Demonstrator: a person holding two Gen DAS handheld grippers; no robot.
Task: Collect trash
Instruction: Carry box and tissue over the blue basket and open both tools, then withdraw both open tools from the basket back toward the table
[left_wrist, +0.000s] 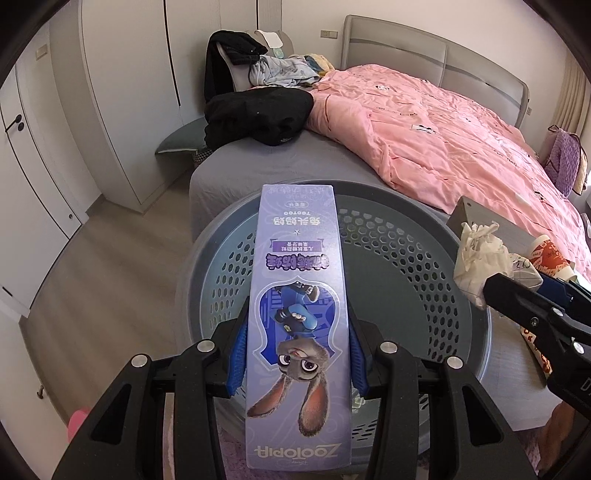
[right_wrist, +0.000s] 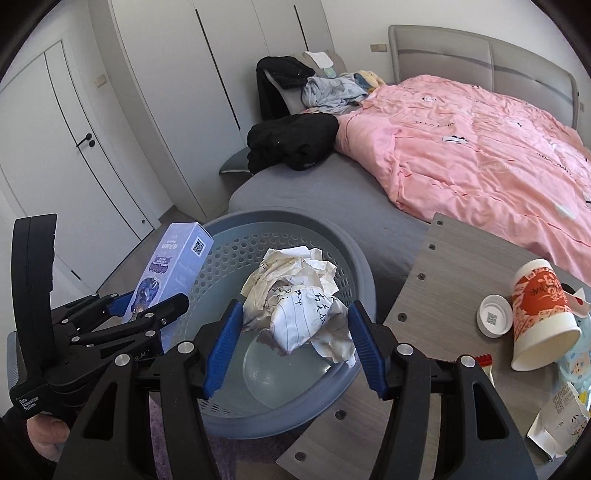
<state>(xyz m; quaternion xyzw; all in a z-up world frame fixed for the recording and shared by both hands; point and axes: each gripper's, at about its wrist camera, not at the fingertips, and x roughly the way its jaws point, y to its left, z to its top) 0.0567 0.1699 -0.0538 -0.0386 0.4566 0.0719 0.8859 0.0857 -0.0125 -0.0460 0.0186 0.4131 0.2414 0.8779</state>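
**Trash held over the basket**

The purple carton (left_wrist: 299, 325) is clamped between the left gripper (left_wrist: 298, 341) fingers, above the grey basket (left_wrist: 424, 236). The right gripper (right_wrist: 295, 345) pinches the crumpled paper (right_wrist: 299, 299) above the same basket. A paper cup (right_wrist: 541, 314) lies on the wooden table (right_wrist: 436, 266).

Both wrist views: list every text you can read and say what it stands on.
"ZOOTOPIA", upside down: purple box clamped in the left gripper.
"TOOTOO": same box; its Chinese lines are too small.
"Data Acquisition System": left gripper body.
Handwriting on the crumpled paper in the right gripper: unreadable.
Print on the paper cup: too blurred.
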